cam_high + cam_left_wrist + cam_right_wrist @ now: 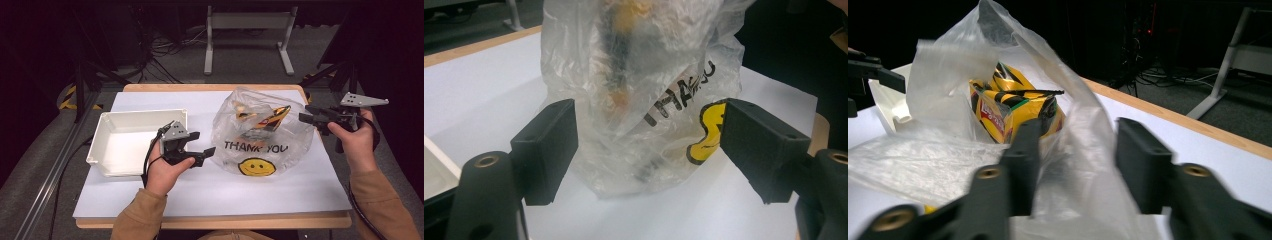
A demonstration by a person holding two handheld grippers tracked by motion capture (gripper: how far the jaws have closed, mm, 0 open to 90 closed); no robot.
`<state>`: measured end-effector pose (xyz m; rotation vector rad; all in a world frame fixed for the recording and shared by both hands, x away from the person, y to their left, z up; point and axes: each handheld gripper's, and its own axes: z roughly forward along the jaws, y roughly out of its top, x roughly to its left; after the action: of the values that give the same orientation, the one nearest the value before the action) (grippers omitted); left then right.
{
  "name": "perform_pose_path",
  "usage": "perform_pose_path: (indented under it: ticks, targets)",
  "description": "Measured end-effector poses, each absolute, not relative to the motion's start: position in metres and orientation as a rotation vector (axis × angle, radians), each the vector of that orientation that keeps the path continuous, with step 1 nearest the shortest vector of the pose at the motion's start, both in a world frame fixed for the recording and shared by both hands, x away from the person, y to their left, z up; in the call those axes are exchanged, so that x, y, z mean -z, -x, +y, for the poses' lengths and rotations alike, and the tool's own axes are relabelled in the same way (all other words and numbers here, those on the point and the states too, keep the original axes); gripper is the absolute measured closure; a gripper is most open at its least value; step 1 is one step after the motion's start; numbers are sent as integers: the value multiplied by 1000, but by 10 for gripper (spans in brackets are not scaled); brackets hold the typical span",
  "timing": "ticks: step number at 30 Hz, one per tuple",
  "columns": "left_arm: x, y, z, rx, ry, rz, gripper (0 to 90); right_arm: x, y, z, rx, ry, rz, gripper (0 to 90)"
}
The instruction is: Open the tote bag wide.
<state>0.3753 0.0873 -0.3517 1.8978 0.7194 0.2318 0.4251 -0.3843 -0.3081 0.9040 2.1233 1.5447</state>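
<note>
We see a white bin (131, 142) left of centre on the white-topped table (280, 190). Beyond it, at the top, a grey stand (248, 22) and cables (167, 47) lie on the floor.

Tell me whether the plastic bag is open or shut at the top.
Open. The right gripper view shows the plastic bag gaping at its mouth, with the yellow and black packet inside it in plain sight.
</note>
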Motion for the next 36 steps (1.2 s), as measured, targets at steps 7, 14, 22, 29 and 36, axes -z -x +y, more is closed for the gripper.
perform_pose_path:
  ticks: [7,14,22,29,36]
  targets:
    - [352,-374,87,-229,-1895,723,238,303,-430,-383,-1511,-869,2102,863]
    - [354,-375,86,-224,-1900,720,238,305,-439,-379,-1485,-891,2090,889]
    - [355,-375,85,-220,-1903,724,237,328,-452,-376,-1441,-955,2136,889]
    - [357,-377,85,-222,-1910,720,236,350,-458,-376,-1450,-1013,2161,887]
    - [358,-376,84,-213,-1910,724,235,370,-462,-374,-1451,-1063,2187,886]
